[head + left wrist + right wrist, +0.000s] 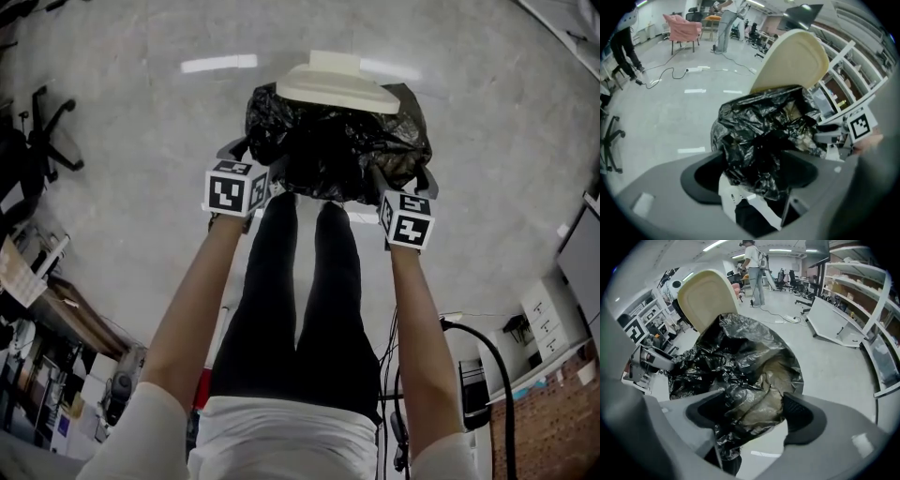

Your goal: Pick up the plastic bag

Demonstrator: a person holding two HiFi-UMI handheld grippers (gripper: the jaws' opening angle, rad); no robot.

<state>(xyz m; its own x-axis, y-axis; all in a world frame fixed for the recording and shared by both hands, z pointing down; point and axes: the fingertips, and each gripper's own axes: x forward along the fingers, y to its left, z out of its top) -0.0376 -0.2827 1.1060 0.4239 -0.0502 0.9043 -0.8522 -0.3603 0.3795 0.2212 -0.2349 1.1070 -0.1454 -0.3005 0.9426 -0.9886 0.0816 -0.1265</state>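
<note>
A crumpled black plastic bag (337,141) bulges out of a bin on the floor in front of my legs. The bin's cream lid (333,82) is tipped up behind it. My left gripper (261,180) is at the bag's left edge and my right gripper (380,199) at its right edge. In the left gripper view the bag (764,136) hangs between the wide jaws of the left gripper (752,173). In the right gripper view a fold of the bag (750,394) lies between the spread pads of the right gripper (752,420). Neither pair of pads presses on it.
A black office chair (47,131) stands on the grey floor to the left. Cables (469,337) trail near my right side. White shelving (862,296) lines one wall. A pink chair (682,28) and a standing person (752,268) are far off.
</note>
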